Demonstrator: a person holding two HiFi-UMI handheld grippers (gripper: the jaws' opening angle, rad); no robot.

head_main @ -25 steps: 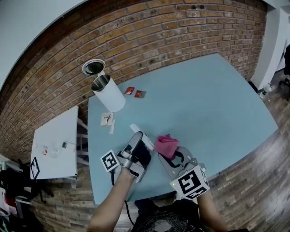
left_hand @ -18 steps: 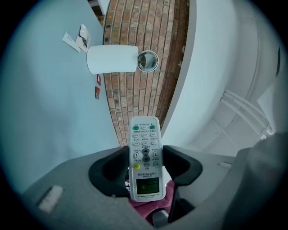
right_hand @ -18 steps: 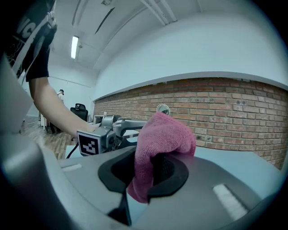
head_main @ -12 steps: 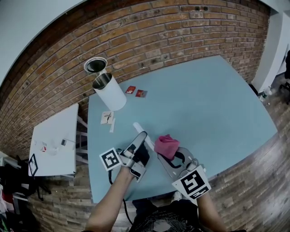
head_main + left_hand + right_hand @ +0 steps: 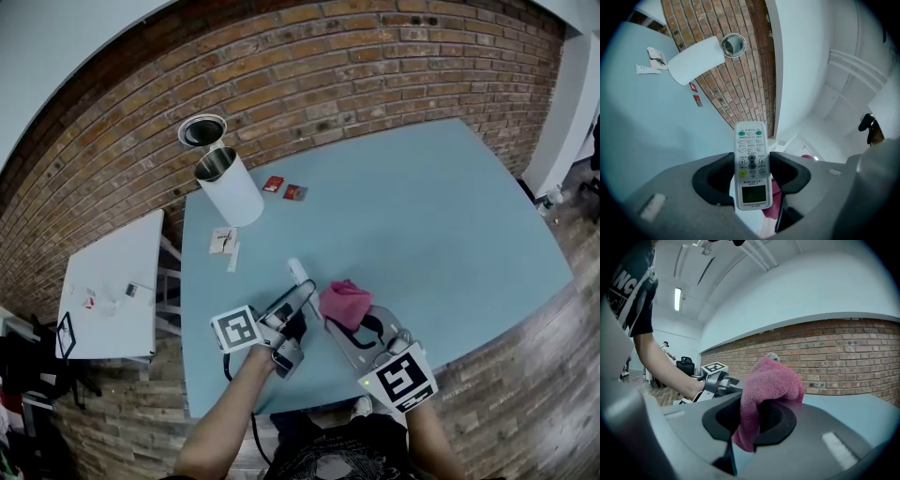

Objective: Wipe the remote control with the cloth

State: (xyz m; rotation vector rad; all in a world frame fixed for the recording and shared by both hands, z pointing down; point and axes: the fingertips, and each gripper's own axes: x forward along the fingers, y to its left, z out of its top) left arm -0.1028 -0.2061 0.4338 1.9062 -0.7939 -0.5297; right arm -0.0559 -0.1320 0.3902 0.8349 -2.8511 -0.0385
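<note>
Mostly behind the remote control (image 5: 751, 161), the cloth (image 5: 774, 197) (just pink edges).

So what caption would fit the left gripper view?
Left gripper holds the white remote control, buttons facing the camera, pink cloth behind.

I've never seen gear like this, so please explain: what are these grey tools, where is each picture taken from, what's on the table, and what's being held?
A person holds a two-jaw gripper in each hand. One picture comes from a camera on their head, looking down; the other two from cameras riding on each gripper. The left gripper clamps a white remote control; the right gripper clamps a pink cloth. On the light blue table sit a white cylindrical container, two small red packets and some paper slips.
</note>
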